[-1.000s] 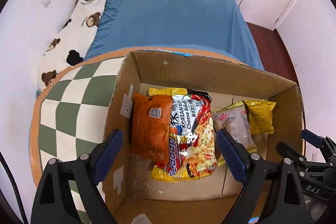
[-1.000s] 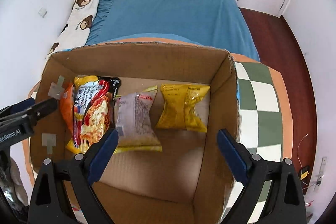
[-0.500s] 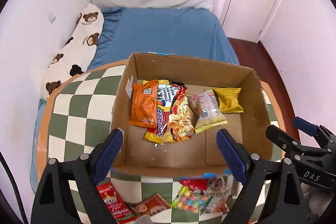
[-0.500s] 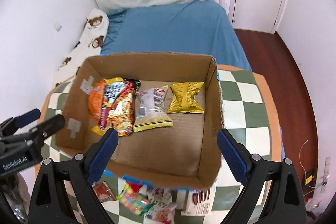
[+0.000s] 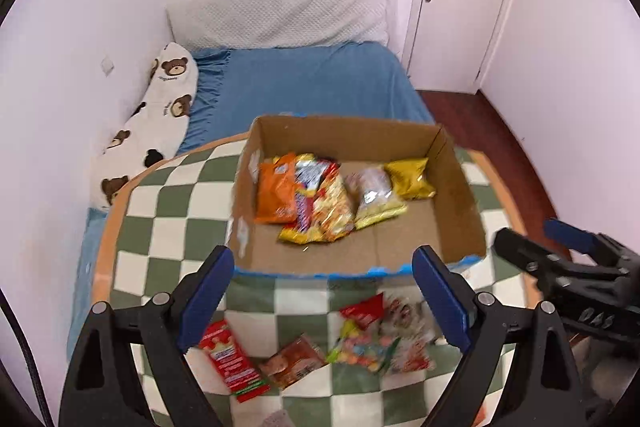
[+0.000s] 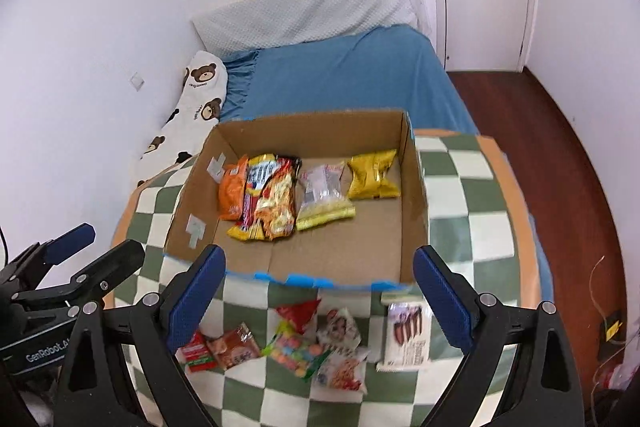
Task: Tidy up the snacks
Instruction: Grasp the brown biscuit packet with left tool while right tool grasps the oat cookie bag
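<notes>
Cardboard box [image 5: 352,239] sits on the checkered table [image 5: 180,211], four packets in a row along its far half: orange packet [image 5: 276,195], noodle packet [image 5: 324,203], clear packet [image 5: 374,197], gold packet [image 5: 410,179]. Near half of the box floor is bare. More snacks lie loose on the table just in front of the box's near wall: red packet [image 6: 196,351], brown cookie packet [image 6: 236,345], candy bag [image 6: 298,349], small red pouch [image 6: 300,313], white biscuit box [image 6: 408,331], others overlapping and blurred. Judged step: between placements, both tools raised over the loose pile, choosing the next packet. Next move likely calls for dropping onto one loose packet at an exposed edge, pinching it clear of its neighbours, then lifting over the near wall. Left gripper [image 5: 322,301] and right gripper [image 6: 318,301] both tilt steeply down, side by side, jaws spread wide, nothing between them.
</notes>
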A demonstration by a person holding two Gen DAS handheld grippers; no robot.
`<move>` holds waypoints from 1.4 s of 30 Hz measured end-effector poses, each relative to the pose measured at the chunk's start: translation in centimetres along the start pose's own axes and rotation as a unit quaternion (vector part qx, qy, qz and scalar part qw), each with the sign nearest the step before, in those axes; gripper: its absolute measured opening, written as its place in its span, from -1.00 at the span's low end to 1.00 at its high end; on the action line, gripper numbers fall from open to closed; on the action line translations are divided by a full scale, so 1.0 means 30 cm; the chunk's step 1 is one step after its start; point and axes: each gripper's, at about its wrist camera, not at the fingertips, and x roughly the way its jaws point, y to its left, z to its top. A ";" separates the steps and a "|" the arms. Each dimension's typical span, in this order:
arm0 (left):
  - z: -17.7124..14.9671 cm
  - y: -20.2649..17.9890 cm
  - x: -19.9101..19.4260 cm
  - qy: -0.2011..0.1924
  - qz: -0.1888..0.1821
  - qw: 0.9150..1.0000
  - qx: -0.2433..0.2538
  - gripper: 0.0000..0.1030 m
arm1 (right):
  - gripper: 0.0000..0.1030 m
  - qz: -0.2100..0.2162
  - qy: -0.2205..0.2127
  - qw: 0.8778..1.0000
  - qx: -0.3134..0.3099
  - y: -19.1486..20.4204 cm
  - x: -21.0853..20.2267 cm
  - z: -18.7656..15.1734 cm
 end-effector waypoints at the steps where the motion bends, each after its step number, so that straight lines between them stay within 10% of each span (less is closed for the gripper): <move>1: -0.021 0.004 0.012 0.004 0.003 1.000 0.006 0.77 | 0.88 0.002 0.006 1.000 0.006 -0.011 0.003 -0.023; 6: -0.202 0.006 0.177 0.069 0.023 0.994 0.081 0.77 | 0.88 -0.002 0.053 0.998 0.047 -0.112 0.089 -0.180; 14: -0.525 -0.002 0.567 0.229 0.056 0.951 0.200 0.77 | 0.88 -0.030 0.151 0.984 0.093 -0.287 0.307 -0.404; 23: -0.598 -0.027 0.779 0.262 0.090 0.918 0.284 0.77 | 0.66 0.005 0.199 0.977 0.076 -0.242 0.452 -0.505; 27: -0.565 -0.007 0.777 0.273 0.061 0.934 0.224 0.17 | 0.46 0.011 0.217 0.974 0.058 -0.176 0.542 -0.525; 32: -0.540 0.104 0.771 0.310 0.028 0.949 0.050 0.15 | 0.37 0.009 0.250 0.968 0.027 -0.101 0.658 -0.562; 36: -0.577 0.223 0.753 0.345 -0.024 0.931 -0.117 0.15 | 0.19 -0.001 0.262 0.965 0.016 -0.081 0.706 -0.595; 42: -0.628 0.273 0.728 0.361 -0.052 0.915 -0.173 0.15 | 0.11 0.004 0.267 0.964 -0.003 -0.068 0.707 -0.620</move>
